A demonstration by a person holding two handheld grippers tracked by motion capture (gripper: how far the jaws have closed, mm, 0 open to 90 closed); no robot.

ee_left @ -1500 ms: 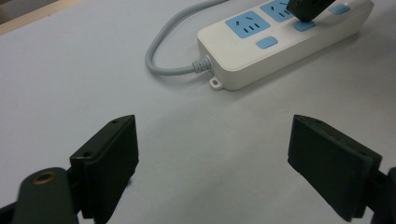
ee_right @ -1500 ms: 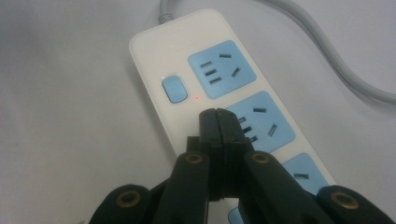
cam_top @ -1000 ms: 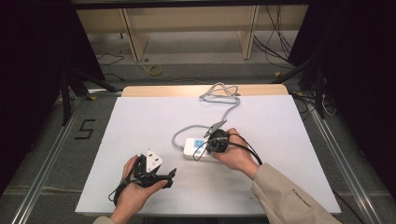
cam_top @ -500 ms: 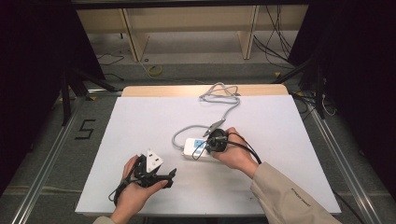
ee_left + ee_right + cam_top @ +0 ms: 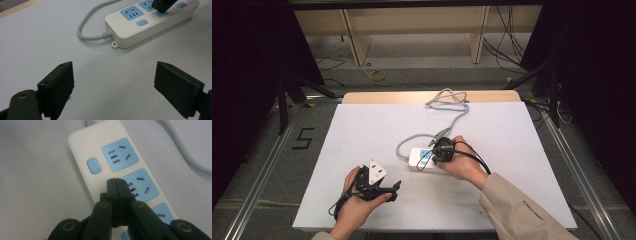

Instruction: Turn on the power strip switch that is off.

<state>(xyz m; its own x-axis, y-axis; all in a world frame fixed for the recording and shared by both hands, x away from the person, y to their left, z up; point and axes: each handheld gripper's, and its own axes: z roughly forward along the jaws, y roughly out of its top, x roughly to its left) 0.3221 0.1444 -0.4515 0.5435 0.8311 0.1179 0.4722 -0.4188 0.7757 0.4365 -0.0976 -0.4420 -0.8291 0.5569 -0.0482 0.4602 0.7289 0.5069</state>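
A white power strip (image 5: 418, 160) with blue sockets lies mid-table, and its grey cable (image 5: 447, 100) loops toward the far edge. My right gripper (image 5: 433, 157) is shut, its tips resting on the strip. In the right gripper view the closed tips (image 5: 116, 182) touch the power strip (image 5: 100, 140) beside the second socket (image 5: 141, 185). A blue switch button (image 5: 93, 165) and a small red light (image 5: 106, 171) sit just ahead of them. My left gripper (image 5: 394, 190) is held open at the near left, off the strip. Its jaws (image 5: 113, 75) stand wide apart over bare table, facing the power strip (image 5: 140, 27).
The table (image 5: 362, 130) is white, with a wooden strip along its far edge. The cable (image 5: 87, 25) curves out of the strip's near end. A wooden shelf frame (image 5: 412, 30) and loose floor cables lie beyond the table. Dark curtains flank both sides.
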